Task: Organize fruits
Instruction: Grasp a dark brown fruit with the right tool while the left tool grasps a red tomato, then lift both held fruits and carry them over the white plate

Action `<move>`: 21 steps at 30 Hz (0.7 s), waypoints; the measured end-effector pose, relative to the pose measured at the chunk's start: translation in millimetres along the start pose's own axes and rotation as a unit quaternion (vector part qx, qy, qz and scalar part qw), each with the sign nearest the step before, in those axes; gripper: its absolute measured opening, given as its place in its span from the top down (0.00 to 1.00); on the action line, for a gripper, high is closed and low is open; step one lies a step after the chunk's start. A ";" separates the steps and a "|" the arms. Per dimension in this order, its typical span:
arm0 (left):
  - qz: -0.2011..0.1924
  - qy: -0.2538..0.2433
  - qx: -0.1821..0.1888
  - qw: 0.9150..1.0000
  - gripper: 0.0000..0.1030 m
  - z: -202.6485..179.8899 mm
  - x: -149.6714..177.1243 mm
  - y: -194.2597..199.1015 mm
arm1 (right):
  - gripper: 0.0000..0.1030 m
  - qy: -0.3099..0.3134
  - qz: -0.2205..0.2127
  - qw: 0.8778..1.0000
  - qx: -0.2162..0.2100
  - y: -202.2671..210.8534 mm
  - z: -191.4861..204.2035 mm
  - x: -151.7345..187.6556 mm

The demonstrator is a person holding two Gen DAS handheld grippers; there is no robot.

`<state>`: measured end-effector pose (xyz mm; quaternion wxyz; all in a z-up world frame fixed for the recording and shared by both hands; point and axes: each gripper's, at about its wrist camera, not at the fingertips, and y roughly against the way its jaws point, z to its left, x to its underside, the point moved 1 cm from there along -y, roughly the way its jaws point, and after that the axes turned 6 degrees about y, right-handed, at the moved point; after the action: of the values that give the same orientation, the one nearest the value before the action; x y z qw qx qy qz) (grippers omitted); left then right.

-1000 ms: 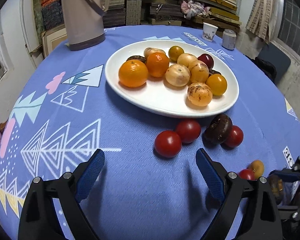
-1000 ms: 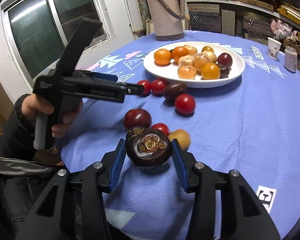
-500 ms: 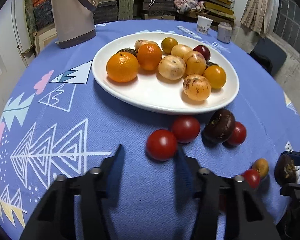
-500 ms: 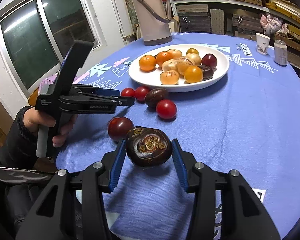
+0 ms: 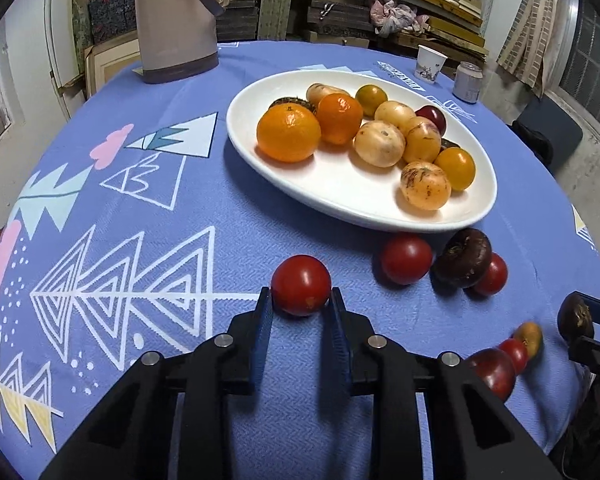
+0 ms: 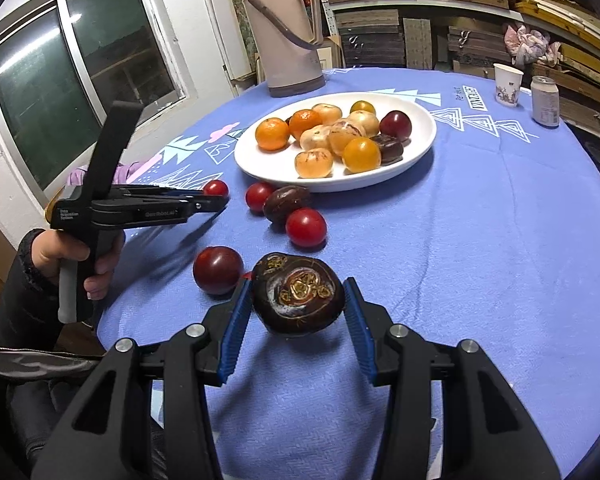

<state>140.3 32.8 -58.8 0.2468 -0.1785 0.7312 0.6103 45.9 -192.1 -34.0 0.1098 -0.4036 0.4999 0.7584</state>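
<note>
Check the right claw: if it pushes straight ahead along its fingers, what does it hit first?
Probably the red tomato beside the dark fruit on the cloth; beyond them, the white plate. The right claw already grips a dark brown fruit above the table, so it might pass over them; depth is unclear.

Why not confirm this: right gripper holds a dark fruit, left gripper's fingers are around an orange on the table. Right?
Not quite. In the left wrist view the left gripper has its fingers around a red tomato, not an orange. The right gripper does hold the dark fruit.
</note>
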 end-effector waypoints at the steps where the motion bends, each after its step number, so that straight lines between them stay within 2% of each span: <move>1: -0.001 0.001 0.000 1.000 0.72 0.0 -0.2 0.2 | 0.56 0.001 0.000 1.000 0.000 0.0 0.3 -0.6; 7: -0.012 -0.009 0.003 1.000 0.72 -3.0 -2.8 10.7 | 0.56 0.005 -0.012 1.000 0.011 3.5 -4.5 -10.9; 14: -0.047 -0.024 0.014 0.999 0.72 -9.5 -22.4 29.2 | 0.56 0.008 -0.050 0.998 0.031 4.3 -21.2 -51.8; 17: -0.042 -0.028 0.006 0.999 0.72 -9.1 -25.4 22.9 | 0.56 0.007 -0.055 0.998 0.038 -2.7 -24.0 -66.3; 21: -0.022 -0.028 0.001 0.999 0.72 -4.6 -22.5 7.4 | 0.56 0.012 -0.057 0.998 0.021 -7.4 -21.2 -70.7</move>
<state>153.8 28.8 -39.2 0.2807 -0.1771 0.7204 0.6090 106.7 -189.7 8.4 0.1553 -0.4379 0.4935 0.7353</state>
